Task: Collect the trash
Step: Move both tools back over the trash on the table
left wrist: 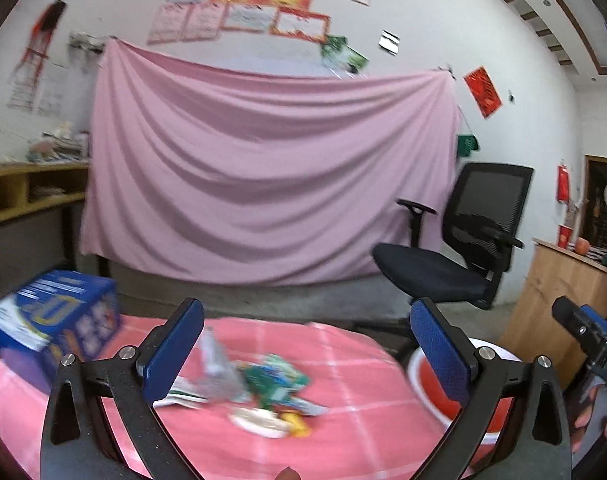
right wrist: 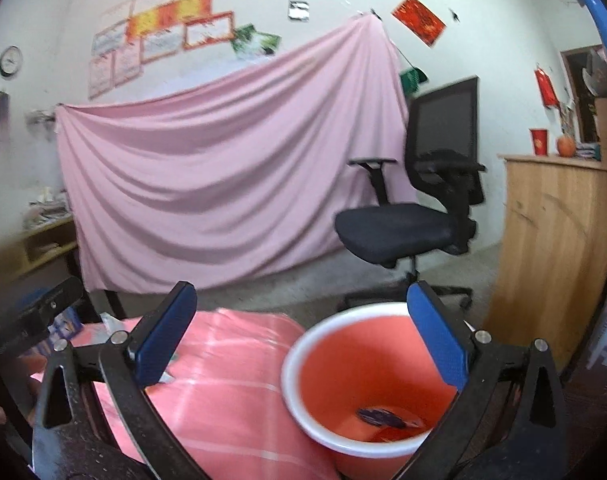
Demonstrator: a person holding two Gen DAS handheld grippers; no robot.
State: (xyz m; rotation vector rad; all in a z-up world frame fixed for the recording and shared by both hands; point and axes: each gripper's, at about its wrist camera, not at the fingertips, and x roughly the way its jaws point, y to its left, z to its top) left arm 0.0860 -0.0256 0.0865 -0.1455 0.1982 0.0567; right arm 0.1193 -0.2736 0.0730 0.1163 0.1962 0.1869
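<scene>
A blurred pile of wrappers and packets (left wrist: 259, 388) lies on the pink checked tablecloth (left wrist: 363, 432), between and below my left gripper's fingers. My left gripper (left wrist: 307, 344) is open and empty above the pile. A red basin with a white rim (right wrist: 367, 380) sits at the table's right edge and holds a dark wrapper (right wrist: 387, 418); it also shows in the left wrist view (left wrist: 427, 380). My right gripper (right wrist: 303, 328) is open and empty over the basin's near left rim.
A blue carton (left wrist: 59, 316) stands at the table's left. A black office chair (left wrist: 455, 248) stands beyond the table, a wooden cabinet (right wrist: 551, 248) at right, and a pink sheet (left wrist: 263, 168) hangs on the far wall.
</scene>
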